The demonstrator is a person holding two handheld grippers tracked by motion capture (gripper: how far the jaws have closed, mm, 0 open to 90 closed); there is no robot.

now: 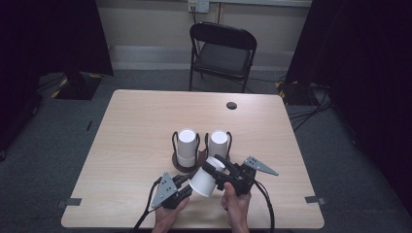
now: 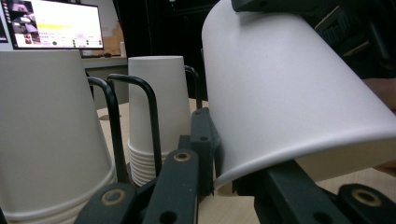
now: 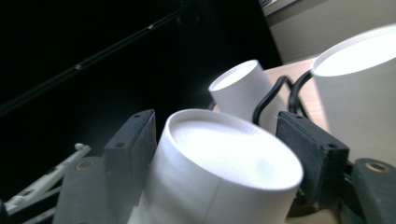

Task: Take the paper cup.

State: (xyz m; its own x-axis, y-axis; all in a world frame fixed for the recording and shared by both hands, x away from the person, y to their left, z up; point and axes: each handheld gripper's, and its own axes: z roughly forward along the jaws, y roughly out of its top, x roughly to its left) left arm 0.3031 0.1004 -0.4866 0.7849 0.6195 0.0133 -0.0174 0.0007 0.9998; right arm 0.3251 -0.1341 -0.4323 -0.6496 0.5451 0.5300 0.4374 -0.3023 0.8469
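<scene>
From above, a tilted white paper cup (image 1: pixel 205 180) hangs over the table (image 1: pixel 131 136) between both tongs, near two cup stacks (image 1: pixel 186 145).

Left gripper view: left tongs (image 2: pixel 219 184) clench its rim.

Right gripper view: right tongs (image 3: pixel 224 140) flank the cup's base, one pad apart, released.

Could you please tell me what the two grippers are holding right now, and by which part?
A white paper cup: the left gripper pinches its rim, and the right gripper's jaws flank its closed base end.
</scene>
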